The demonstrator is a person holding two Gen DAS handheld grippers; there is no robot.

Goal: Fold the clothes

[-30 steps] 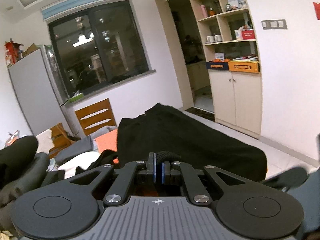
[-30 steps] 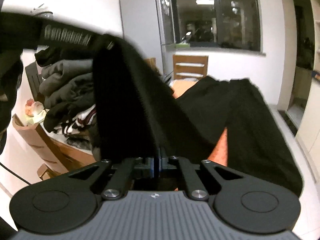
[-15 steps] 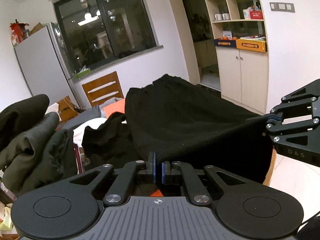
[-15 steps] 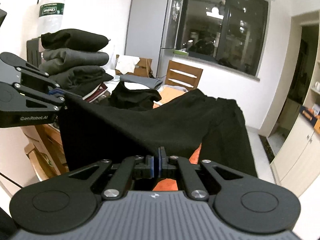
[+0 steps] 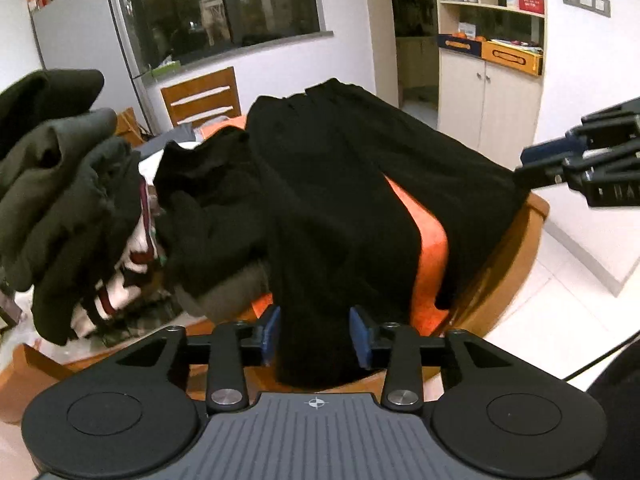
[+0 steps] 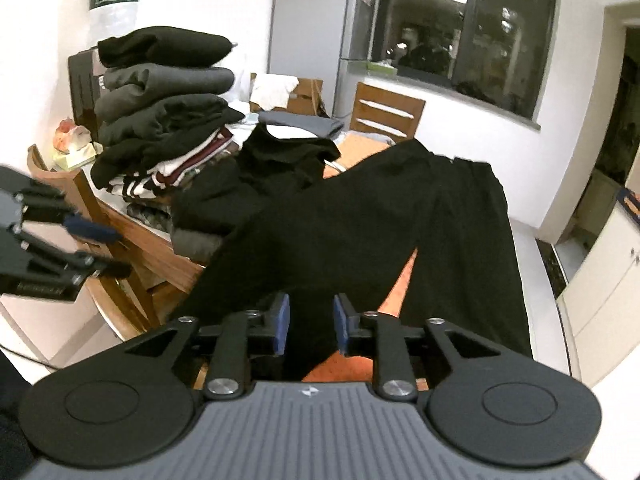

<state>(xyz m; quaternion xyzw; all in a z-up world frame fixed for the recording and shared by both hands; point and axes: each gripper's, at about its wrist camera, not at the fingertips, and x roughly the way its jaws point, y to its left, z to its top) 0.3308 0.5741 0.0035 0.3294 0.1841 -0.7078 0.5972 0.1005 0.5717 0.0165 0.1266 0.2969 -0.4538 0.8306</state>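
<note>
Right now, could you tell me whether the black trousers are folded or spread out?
Spread out: the black trousers lie lengthwise on the orange table, legs apart, cuffs draped over the edge.

The black trousers (image 5: 340,208) cover most of the orange bench (image 5: 430,240). The right gripper (image 5: 536,164) is blurred and cut by the frame edge. Shelf items are too small to identify.

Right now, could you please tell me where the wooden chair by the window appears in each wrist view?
Left wrist view: the wooden chair sits upper left of centre, behind the black trousers.
Right wrist view: the chair is above centre, beyond the trousers.
Shared landmark: the fridge stands left of the chair in both.
</note>
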